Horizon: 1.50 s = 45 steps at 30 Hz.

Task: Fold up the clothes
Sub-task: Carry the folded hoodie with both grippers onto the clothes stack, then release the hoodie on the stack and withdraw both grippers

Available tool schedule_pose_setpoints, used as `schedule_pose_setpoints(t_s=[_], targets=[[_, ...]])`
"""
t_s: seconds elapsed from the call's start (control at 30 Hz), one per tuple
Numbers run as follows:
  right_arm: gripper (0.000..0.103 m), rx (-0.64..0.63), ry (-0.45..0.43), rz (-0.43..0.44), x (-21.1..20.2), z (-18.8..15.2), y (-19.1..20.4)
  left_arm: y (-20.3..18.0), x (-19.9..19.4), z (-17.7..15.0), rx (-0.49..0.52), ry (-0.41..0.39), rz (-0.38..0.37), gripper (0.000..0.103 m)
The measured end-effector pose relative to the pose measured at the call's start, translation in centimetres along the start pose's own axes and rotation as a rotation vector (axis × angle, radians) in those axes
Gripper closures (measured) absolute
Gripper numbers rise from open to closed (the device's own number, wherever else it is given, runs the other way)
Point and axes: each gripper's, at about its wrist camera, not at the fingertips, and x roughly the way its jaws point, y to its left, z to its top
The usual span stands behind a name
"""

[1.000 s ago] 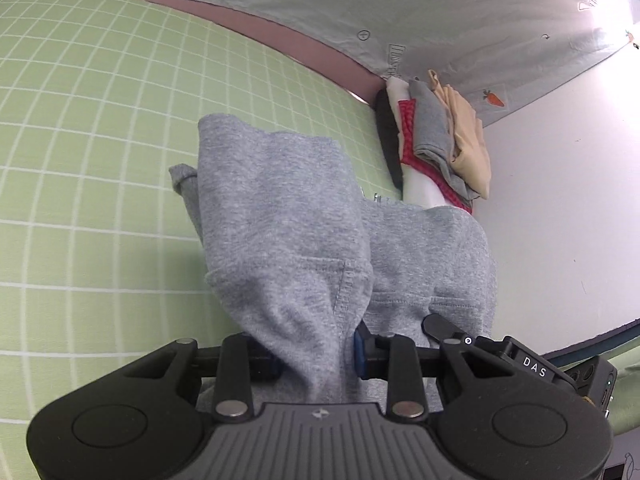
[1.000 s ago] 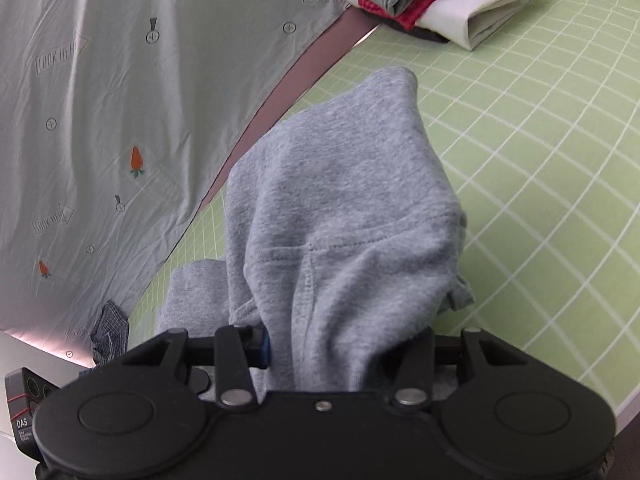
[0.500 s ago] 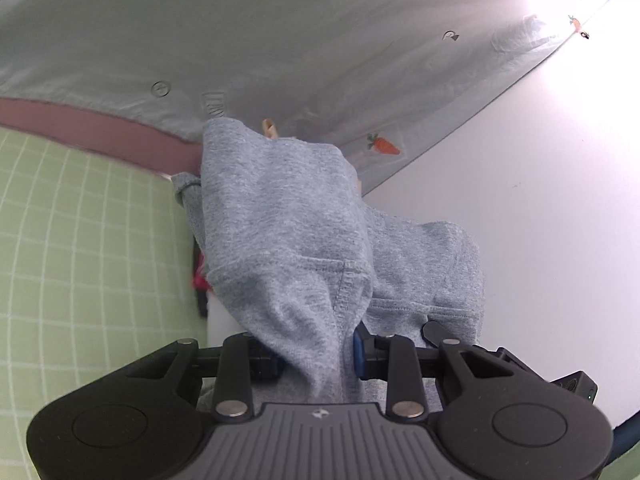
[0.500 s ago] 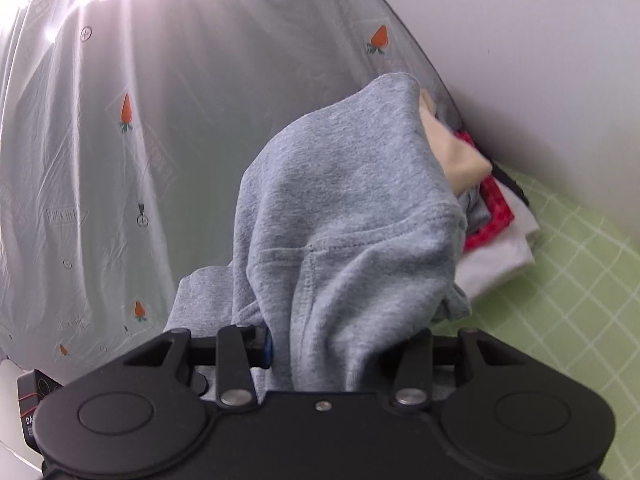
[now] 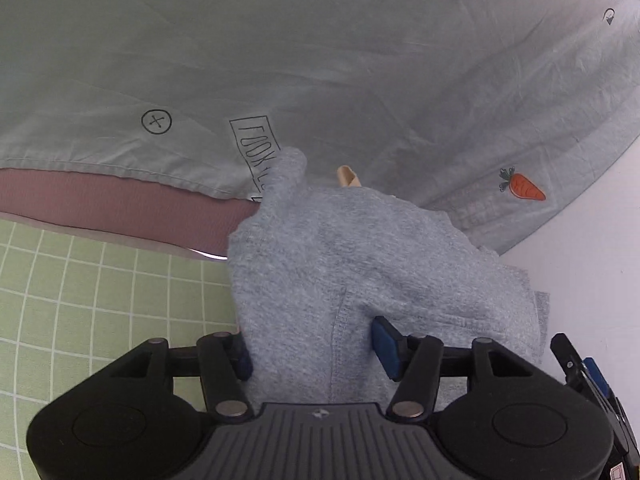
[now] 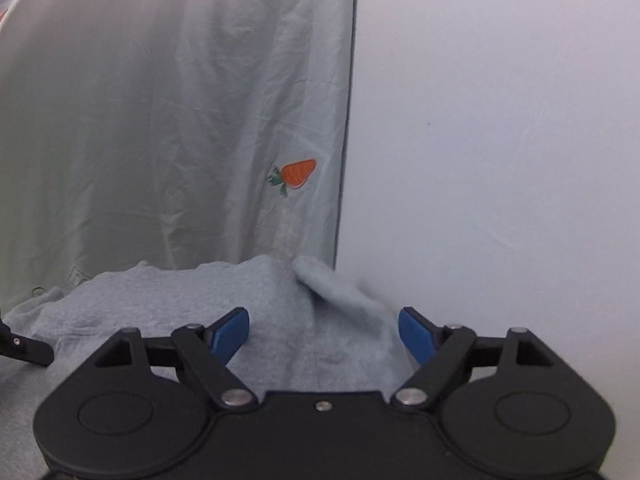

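Observation:
A folded grey sweatshirt (image 5: 360, 248) rests on the clothes stack by the wall; only a beige tip (image 5: 347, 176) of that stack shows behind it. My left gripper (image 5: 312, 352) has its jaws opening. The grey cloth still lies between them, and the right pad's (image 5: 386, 348) blue face stands clear of it. In the right wrist view the sweatshirt (image 6: 180, 304) spreads low across the frame. My right gripper (image 6: 322, 334) is opening wide over it, and both blue pads are off the cloth. The right gripper's edge (image 5: 580, 364) shows beside the left one.
A green grid mat (image 5: 80, 300) covers the surface at the left. A pale curtain with carrot prints (image 5: 360, 60) hangs behind, with a pink strip (image 5: 100, 200) under its hem. A white wall (image 6: 500, 120) stands close at the right.
Both grippers carried the grey sweatshirt across the mat to the stack at the wall. Their jaws, shut on the cloth before, have spread apart, and the cloth has dropped.

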Motion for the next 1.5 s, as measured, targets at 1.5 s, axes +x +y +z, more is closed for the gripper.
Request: schedule_pose_setpoints(t_s=[1.5], targets=[[0.005, 0.122, 0.274, 0.268, -31.4, -7.9, -2.8, -3.0, -29.1, -26.9, 0.475, -0.077, 0.171, 0.000]])
